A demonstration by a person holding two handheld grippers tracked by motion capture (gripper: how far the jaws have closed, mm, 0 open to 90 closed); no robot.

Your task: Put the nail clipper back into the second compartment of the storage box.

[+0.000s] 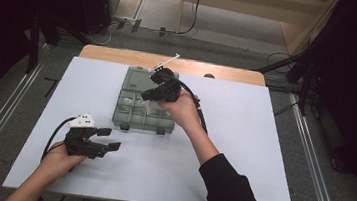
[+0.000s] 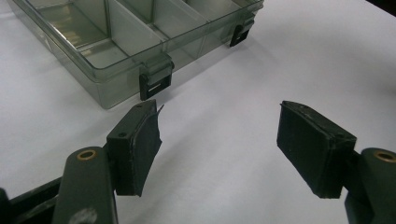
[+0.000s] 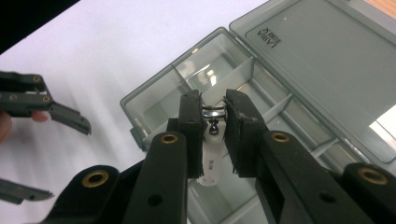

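An open clear grey compartment box (image 1: 136, 78) lies at the middle back of the white table, its lid (image 3: 317, 60) folded flat away from me. My right gripper (image 1: 147, 96) hovers over the box, shut on a small white and metal nail clipper (image 3: 212, 154) that hangs down between its jaws above a compartment. In the right gripper view the jaws (image 3: 214, 109) pinch the clipper's metal end. My left gripper (image 1: 110, 139) rests open near the front left, holding nothing. Its jaws (image 2: 219, 130) stand wide apart just short of the box's front wall (image 2: 121, 70) and black latch (image 2: 156, 81).
A white sheet (image 1: 251, 153) covers the table, with a broad bare stretch right of the box and in front of it. A strip of wooden tabletop (image 1: 121, 54) shows at the back edge. Dark stands and cables ring the table on the floor.
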